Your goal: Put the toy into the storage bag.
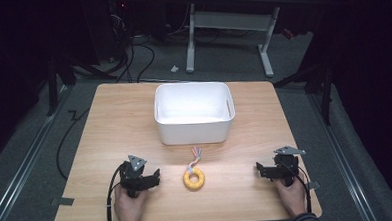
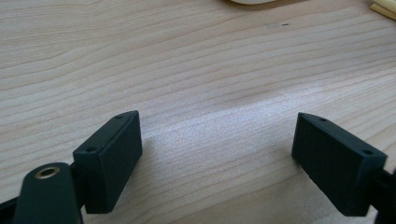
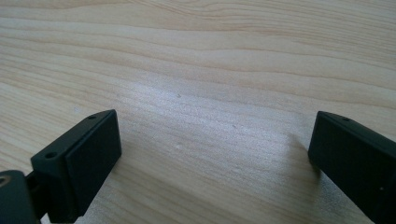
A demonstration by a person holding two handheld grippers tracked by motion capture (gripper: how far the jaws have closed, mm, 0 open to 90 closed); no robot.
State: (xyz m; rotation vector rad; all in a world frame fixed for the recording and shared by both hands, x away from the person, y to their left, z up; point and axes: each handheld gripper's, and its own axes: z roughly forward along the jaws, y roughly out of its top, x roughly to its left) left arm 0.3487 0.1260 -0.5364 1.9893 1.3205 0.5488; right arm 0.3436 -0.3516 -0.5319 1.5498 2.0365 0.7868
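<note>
Resting on the light wooden table (image 1: 114, 124), we list one yellow ring-shaped toy with a short multicoloured cord tail (image 1: 194, 178), lying near the front edge between our two hands and just in front of the white rectangular plastic bin (image 1: 195, 133), which stands empty. Left gripper (image 1: 149, 180) and right gripper (image 1: 261, 170): both low over the table, jaws spread wide, nothing between them. We judge the work unstarted: ring untouched, grasp and likely transfer to the bin outstanding.

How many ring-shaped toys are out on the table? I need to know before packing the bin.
1: a yellow ring toy with a coloured rope tail lies on the wooden table, in front of the white plastic bin.
</note>
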